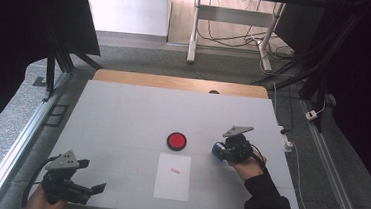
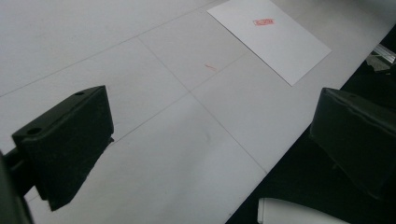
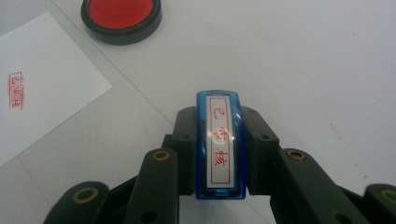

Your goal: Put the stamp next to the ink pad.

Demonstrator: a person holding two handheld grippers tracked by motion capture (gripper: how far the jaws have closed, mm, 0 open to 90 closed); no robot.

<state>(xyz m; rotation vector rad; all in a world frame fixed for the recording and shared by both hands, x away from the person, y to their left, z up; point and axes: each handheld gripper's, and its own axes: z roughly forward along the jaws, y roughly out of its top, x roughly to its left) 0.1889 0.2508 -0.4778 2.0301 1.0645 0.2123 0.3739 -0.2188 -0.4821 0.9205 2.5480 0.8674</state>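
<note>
Close up, the right gripper [image 3: 219,154] clamps a blue stamp [image 3: 220,144]

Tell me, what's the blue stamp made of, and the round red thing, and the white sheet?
The blue stamp in the right gripper looks like glossy see-through plastic, since light glints on its edge. The round red thing, probably an ink pad, seems a shiny black plastic case around matte red. The white sheet looks like thin, flat paper bearing a red print.
</note>
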